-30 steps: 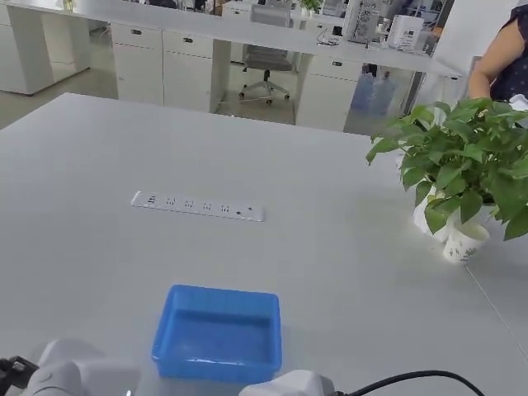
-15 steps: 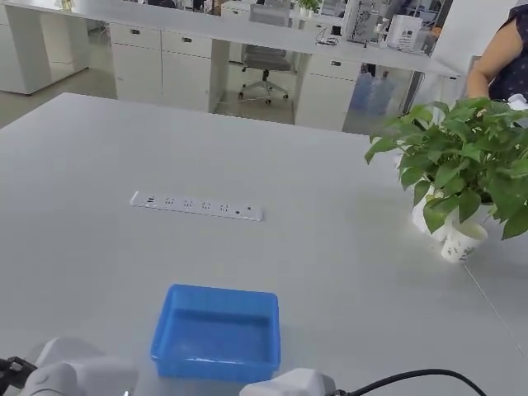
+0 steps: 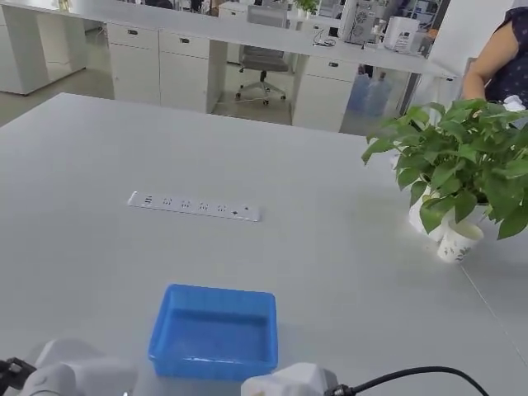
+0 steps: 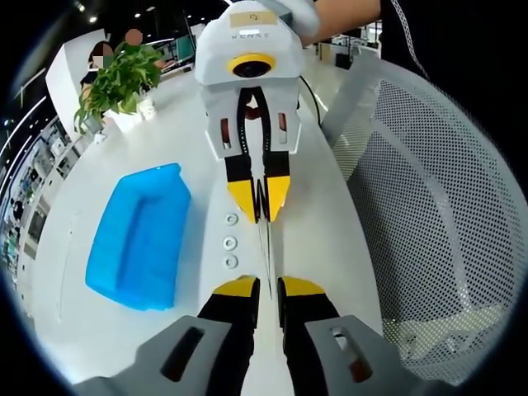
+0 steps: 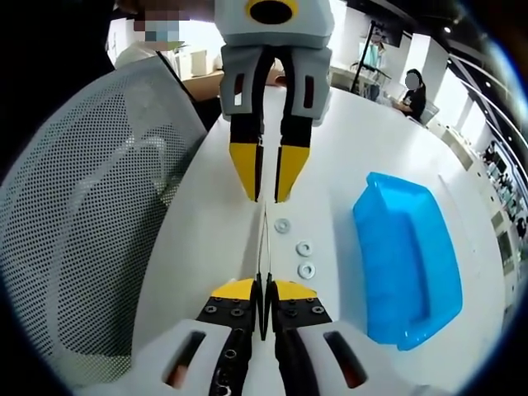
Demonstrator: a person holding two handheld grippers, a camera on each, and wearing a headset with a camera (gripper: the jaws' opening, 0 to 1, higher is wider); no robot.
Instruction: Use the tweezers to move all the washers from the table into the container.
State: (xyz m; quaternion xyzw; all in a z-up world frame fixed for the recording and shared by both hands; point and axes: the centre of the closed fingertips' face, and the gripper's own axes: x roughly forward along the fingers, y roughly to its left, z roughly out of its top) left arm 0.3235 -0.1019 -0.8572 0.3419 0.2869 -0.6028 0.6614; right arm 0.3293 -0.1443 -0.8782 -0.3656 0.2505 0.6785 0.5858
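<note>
Thin metal tweezers (image 4: 266,247) run between my two grippers, which face each other tip to tip over the white table. My right gripper (image 5: 266,289) is shut on one end of the tweezers (image 5: 264,243). The other end lies between the jaws of my left gripper (image 4: 270,287), which stand slightly apart. Three washers (image 5: 304,247) lie in a row on the table beside the tweezers, between them and the blue container (image 5: 404,256). In the left gripper view the washers (image 4: 230,243) lie left of the tweezers, with the container (image 4: 140,235) beyond them. It holds nothing that I can see.
A white mesh chair back (image 4: 429,206) stands close behind the grippers at the table's near edge. Farther out on the table are a white power strip (image 3: 194,206) and a potted plant (image 3: 462,173). A person (image 3: 499,58) stands at the far right.
</note>
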